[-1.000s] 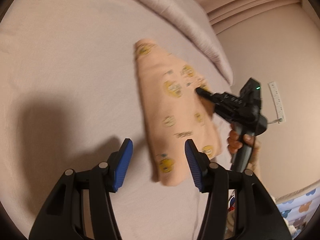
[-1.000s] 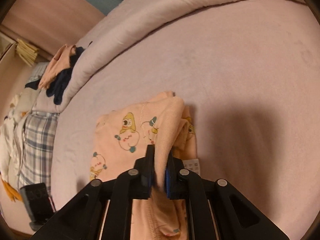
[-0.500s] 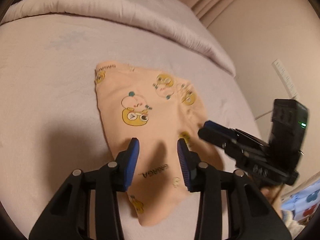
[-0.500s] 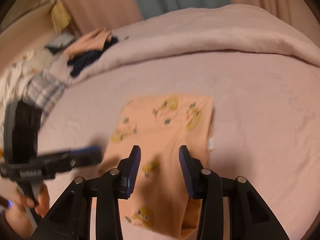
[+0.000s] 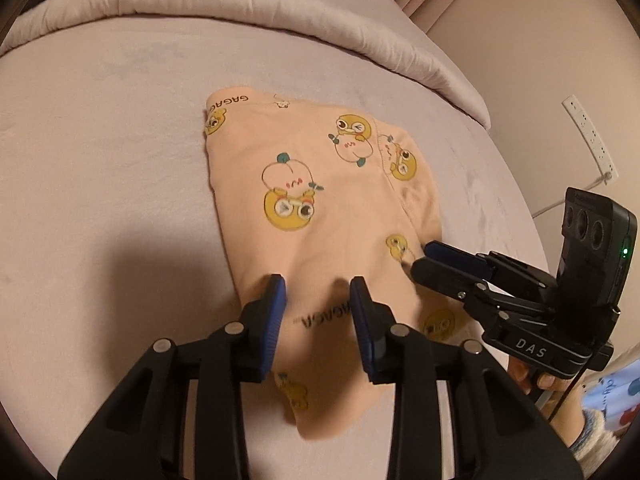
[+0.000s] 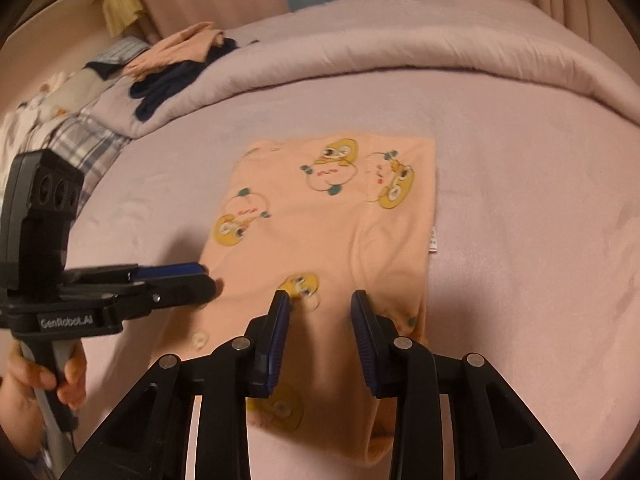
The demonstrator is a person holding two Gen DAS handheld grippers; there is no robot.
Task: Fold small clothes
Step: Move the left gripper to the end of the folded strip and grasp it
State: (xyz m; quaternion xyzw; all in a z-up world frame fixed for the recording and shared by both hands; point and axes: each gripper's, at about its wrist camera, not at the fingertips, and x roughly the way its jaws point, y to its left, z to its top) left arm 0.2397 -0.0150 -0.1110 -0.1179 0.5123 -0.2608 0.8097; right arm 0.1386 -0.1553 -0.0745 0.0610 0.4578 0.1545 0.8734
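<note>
In the middle of the frame, on the bed point(image 5: 100, 152), lay soft, light, floppy pants point(image 5: 320, 216). Best pinched by a near corner. Left gripper point(image 5: 318, 294) just closing, right gripper point(image 6: 320, 308) too, both part open, holding nothing.

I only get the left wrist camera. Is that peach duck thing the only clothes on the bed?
Observer: No. The right wrist view shows a heap of peach and navy clothes on the rolled duvet, at the picture's far left.
Operator: Anything else over there?
Observer: A blue-checked cloth lies just below that heap.
Operator: Does the peach garment have a tag?
Observer: Yes, a small white label sticks out from its right edge.
</note>
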